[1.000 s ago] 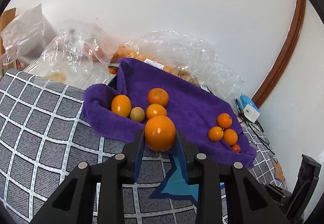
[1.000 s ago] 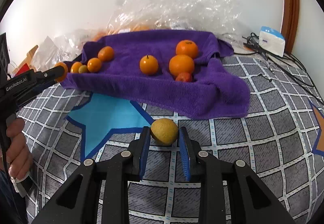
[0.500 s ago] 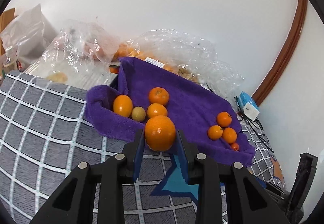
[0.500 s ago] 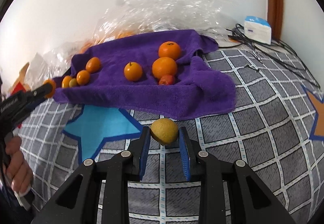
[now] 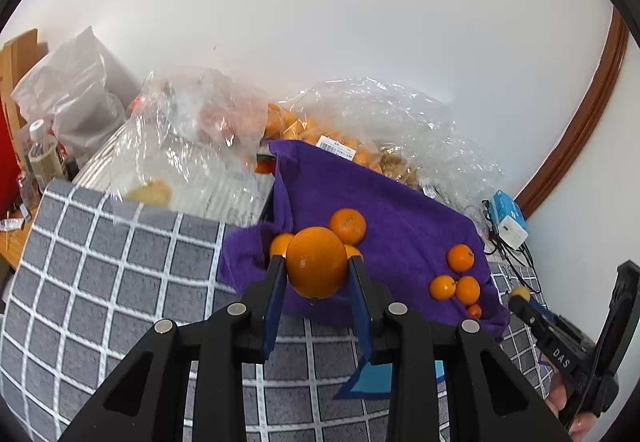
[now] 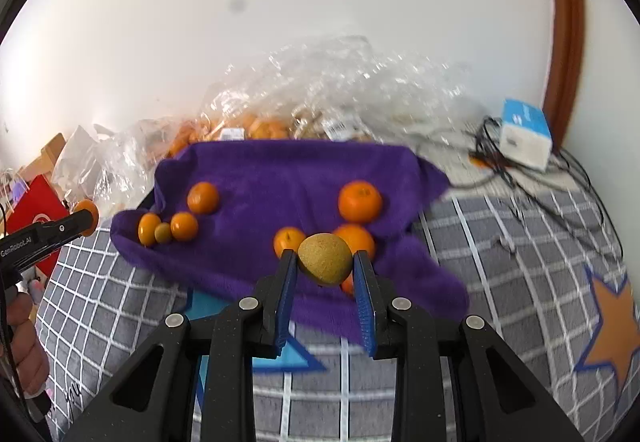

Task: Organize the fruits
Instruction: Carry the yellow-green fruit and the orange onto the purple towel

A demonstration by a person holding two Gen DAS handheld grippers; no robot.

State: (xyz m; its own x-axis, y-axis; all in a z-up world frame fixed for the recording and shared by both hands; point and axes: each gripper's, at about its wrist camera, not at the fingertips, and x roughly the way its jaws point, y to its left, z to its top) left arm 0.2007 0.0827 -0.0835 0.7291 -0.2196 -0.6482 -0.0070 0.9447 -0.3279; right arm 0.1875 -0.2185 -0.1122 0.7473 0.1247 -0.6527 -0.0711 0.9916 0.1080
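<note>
Clear plastic bags (image 5: 372,130) against the wall hold heaped orange fruit. The purple towel (image 5: 400,218) over the checked cover bears two clusters of small oranges. My left gripper (image 5: 316,270) clamps a big, smooth, glossy orange (image 5: 316,262) above the towel's near edge; my right gripper (image 6: 325,262) pinches a dull, rough yellow-brown fruit (image 6: 325,259) over the towel's front.

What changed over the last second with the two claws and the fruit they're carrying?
Both claws rose and moved toward the purple towel. The left claw now carries its orange in front of the towel's left fruit group; the right claw has its yellow-brown fruit over the towel's near edge. Unchanged: both grips stay shut, nothing released, and the fruit on the towel hasn't moved.
</note>
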